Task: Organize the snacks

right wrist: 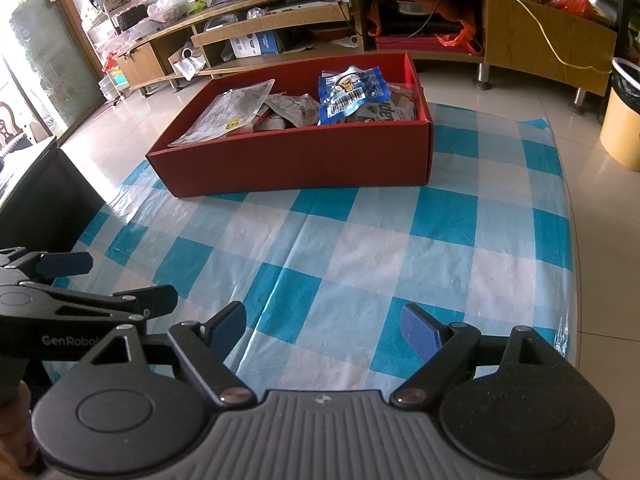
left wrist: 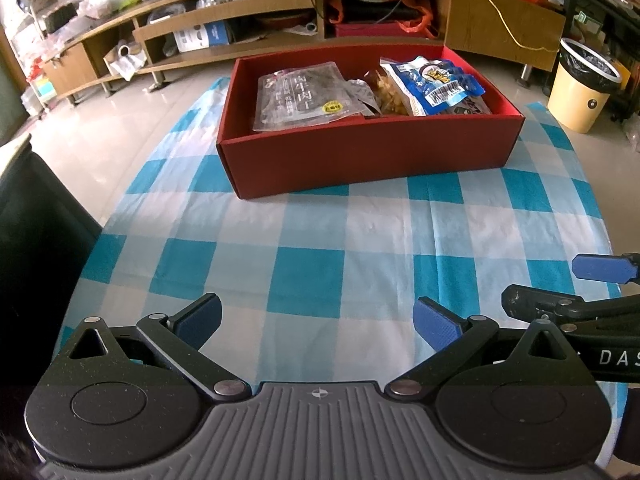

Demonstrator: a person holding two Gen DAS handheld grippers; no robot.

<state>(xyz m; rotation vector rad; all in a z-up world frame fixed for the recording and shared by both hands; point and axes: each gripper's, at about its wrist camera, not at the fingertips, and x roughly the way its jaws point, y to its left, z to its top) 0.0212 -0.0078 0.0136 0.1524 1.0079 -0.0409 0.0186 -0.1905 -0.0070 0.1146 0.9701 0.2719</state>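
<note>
A red cardboard box (left wrist: 360,156) (right wrist: 288,160) stands at the far end of the blue-and-white checked tablecloth (left wrist: 312,240) (right wrist: 360,248). Inside lie a grey snack pouch (left wrist: 298,98) (right wrist: 224,114), a blue packet with a barcode (left wrist: 436,84) (right wrist: 352,92) and other small bags. My left gripper (left wrist: 318,322) hovers open over the near cloth with nothing between its fingers. My right gripper (right wrist: 324,330) is open and empty too, side by side with the left. Each one's blue pads (left wrist: 600,268) (right wrist: 64,264) show at the edge of the other's view.
A low wooden TV cabinet (left wrist: 280,12) (right wrist: 320,12) with cluttered shelves runs along the back wall. A yellow waste bin (left wrist: 580,88) (right wrist: 624,124) stands on the tiled floor at the right. A dark chair back (left wrist: 36,240) (right wrist: 40,200) is at the table's left edge.
</note>
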